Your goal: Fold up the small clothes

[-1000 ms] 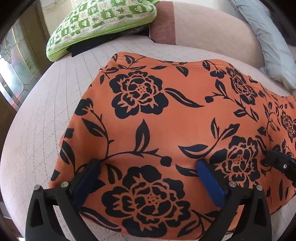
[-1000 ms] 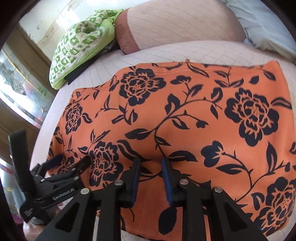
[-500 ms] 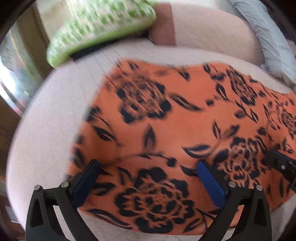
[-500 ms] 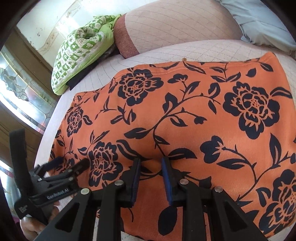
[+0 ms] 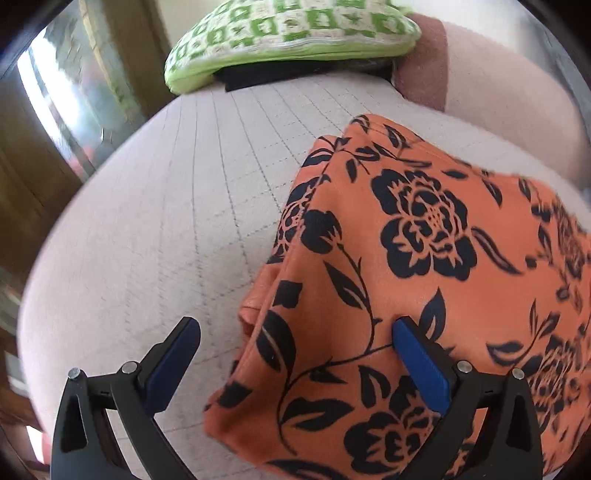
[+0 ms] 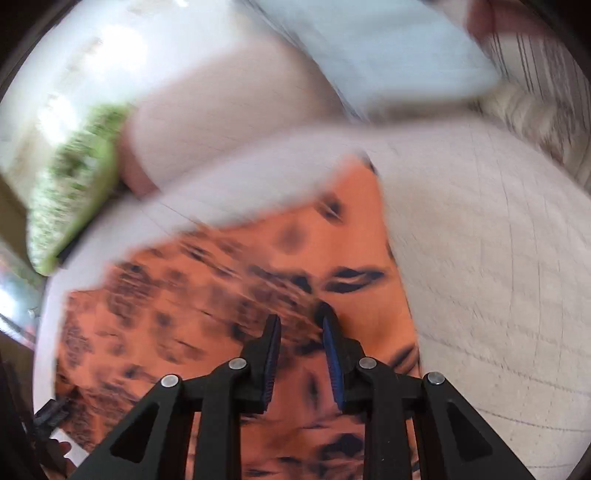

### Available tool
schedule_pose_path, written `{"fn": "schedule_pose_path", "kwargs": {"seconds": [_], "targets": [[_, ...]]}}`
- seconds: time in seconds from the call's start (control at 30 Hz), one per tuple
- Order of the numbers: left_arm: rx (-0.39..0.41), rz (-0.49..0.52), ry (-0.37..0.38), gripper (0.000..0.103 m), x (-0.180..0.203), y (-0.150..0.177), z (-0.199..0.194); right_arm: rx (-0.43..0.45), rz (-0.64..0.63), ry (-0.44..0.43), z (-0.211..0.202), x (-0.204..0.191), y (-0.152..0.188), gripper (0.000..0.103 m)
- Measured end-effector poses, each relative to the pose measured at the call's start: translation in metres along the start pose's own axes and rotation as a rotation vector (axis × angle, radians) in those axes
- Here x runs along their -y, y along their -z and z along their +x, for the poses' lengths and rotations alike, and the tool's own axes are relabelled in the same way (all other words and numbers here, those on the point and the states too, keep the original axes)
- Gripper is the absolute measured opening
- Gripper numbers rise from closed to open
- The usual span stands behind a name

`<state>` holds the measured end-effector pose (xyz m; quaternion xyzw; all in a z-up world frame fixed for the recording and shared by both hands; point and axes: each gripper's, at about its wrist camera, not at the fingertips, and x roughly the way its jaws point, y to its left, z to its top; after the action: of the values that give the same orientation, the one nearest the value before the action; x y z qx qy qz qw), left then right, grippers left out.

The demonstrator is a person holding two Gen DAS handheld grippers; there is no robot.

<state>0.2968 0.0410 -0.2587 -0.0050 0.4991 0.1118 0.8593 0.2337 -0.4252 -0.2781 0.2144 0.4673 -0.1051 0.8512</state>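
Note:
An orange garment with a black flower print (image 5: 424, 266) lies folded on a pale quilted cushion (image 5: 166, 206). My left gripper (image 5: 295, 350) is open wide above the garment's left edge, its right finger over the cloth and its left finger over the bare cushion. In the blurred right wrist view, my right gripper (image 6: 301, 354) hovers over the garment (image 6: 221, 306) near its right edge. Its jaws stand a narrow gap apart and hold nothing.
A green and white patterned pillow (image 5: 288, 33) lies on a dark item at the back. A pale blue pillow (image 6: 388, 48) lies at the far right. A window and wooden frame (image 5: 62, 96) stand to the left of the cushion.
My left gripper has swung left, off the garment's middle to its left edge. My right gripper has moved fast to the right, toward the garment's right edge. The garment looks narrower now.

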Motion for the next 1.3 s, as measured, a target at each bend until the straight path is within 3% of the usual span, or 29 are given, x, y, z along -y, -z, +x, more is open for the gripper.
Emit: {"fn": "schedule_pose_path", "kwargs": {"seconds": [0.17, 0.27, 0.37, 0.4, 0.5, 0.67, 0.77, 0.8, 0.9, 1.03, 1.13, 1.2, 1.23, 1.3], "targets": [[0.004, -0.07, 0.037, 0.103, -0.01, 0.008, 0.002, 0.045, -0.061, 0.027, -0.017, -0.018, 0.001, 0.027], [-0.039, -0.032, 0.03, 0.103, -0.015, -0.002, -0.002, 0.094, -0.09, -0.011, -0.032, -0.029, 0.004, 0.027], [0.075, 0.042, -0.051, 0.103, -0.011, -0.006, -0.024, 0.139, -0.139, -0.057, -0.045, -0.046, 0.009, 0.027], [0.111, 0.041, -0.047, 0.103, -0.009, -0.006, -0.033, 0.133, -0.147, -0.092, -0.047, -0.053, 0.012, 0.027], [0.171, 0.062, 0.059, 0.103, -0.001, -0.001, -0.051, 0.096, -0.187, -0.192, -0.046, -0.079, 0.024, 0.027], [0.12, 0.229, 0.142, 0.103, 0.042, 0.012, -0.045, 0.031, -0.298, -0.214, -0.031, -0.119, 0.048, 0.027], [-0.01, 0.295, 0.141, 0.103, 0.061, 0.024, -0.021, -0.07, -0.314, -0.158, -0.001, -0.123, 0.057, 0.027], [-0.044, 0.288, 0.149, 0.103, 0.06, 0.026, -0.014, -0.058, -0.312, -0.161, 0.001, -0.123, 0.057, 0.027], [-0.044, 0.237, 0.181, 0.103, 0.053, 0.023, -0.014, -0.049, -0.289, -0.181, -0.005, -0.123, 0.055, 0.027], [0.019, 0.264, 0.157, 0.103, 0.054, 0.023, -0.027, -0.021, -0.258, -0.207, -0.012, -0.115, 0.055, 0.027], [0.059, 0.318, 0.203, 0.103, 0.063, 0.024, -0.038, 0.052, -0.266, -0.227, -0.025, -0.113, 0.057, 0.027], [0.03, 0.348, 0.206, 0.103, 0.07, 0.027, -0.033, 0.088, -0.277, -0.236, -0.027, -0.114, 0.057, 0.027], [-0.015, 0.362, 0.2, 0.103, 0.073, 0.03, -0.024, 0.076, -0.282, -0.22, -0.022, -0.117, 0.056, 0.027], [-0.031, 0.321, 0.234, 0.103, 0.07, 0.027, -0.019, 0.001, -0.274, -0.184, -0.004, -0.115, 0.058, 0.027]]}}
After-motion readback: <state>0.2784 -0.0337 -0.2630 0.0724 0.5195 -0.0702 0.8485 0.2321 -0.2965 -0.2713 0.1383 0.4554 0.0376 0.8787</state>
